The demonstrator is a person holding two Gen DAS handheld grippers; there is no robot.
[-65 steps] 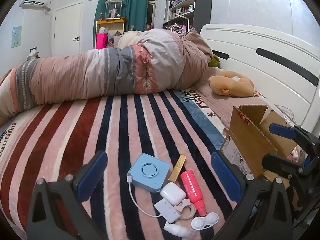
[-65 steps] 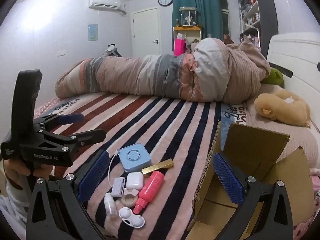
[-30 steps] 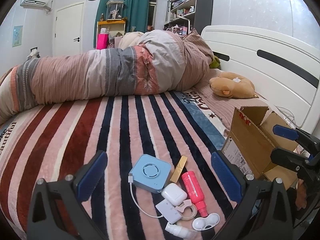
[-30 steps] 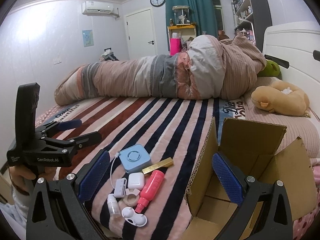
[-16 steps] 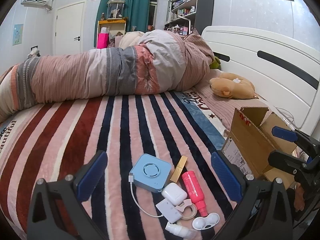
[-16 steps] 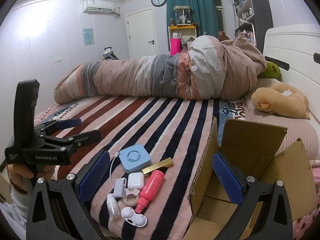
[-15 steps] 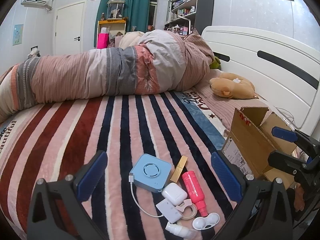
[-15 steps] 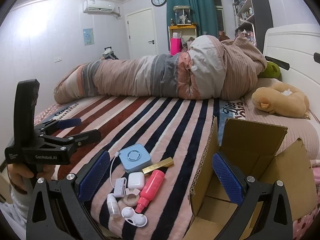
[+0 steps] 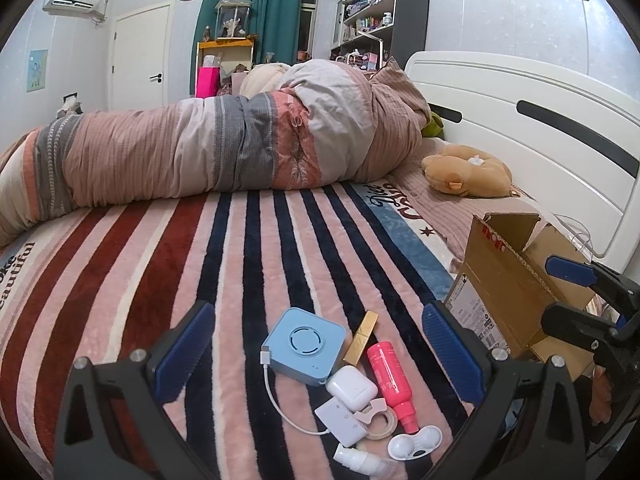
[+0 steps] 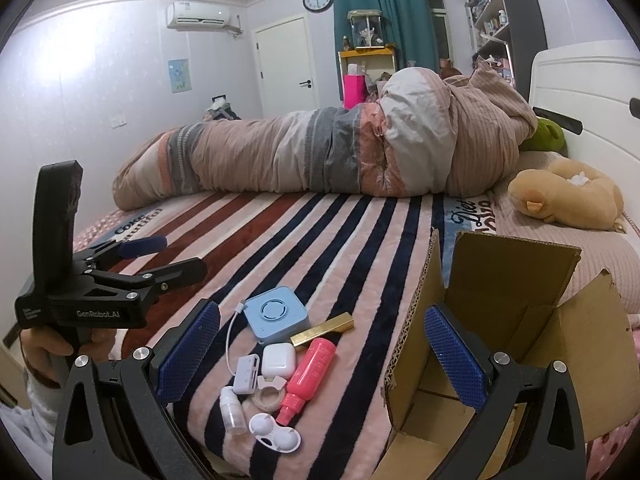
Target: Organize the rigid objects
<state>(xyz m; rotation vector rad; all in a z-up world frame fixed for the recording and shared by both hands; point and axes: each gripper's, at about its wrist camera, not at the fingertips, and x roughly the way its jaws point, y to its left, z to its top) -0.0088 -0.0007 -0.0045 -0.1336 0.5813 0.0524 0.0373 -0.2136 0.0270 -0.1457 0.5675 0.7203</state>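
A cluster of small objects lies near the bed's front edge: a light blue square box (image 9: pixel 306 344) (image 10: pixel 277 313) with a white cable, a gold bar (image 9: pixel 361 337) (image 10: pixel 322 329), a pink bottle (image 9: pixel 389 376) (image 10: pixel 309 370), a white earbud case (image 9: pixel 351 385) (image 10: pixel 279 361), a white card reader (image 9: pixel 341 421), a tape roll (image 9: pixel 380 418), a small white bottle (image 10: pixel 232 409) and a white lens case (image 9: pixel 414 442) (image 10: pixel 274 433). An open cardboard box (image 9: pixel 508 284) (image 10: pixel 500 320) stands to their right. My left gripper (image 9: pixel 316 356) is open, above the cluster. My right gripper (image 10: pixel 320 356) is open between cluster and box.
A rolled quilt (image 9: pixel 224 152) lies across the far side of the striped blanket (image 9: pixel 160 264). A brown plush toy (image 9: pixel 466 176) rests by the white headboard (image 9: pixel 540 128). The box stands at the bed's right front corner.
Both grippers drifted only slightly; the right view shifted a little. The objects and the box have not moved.
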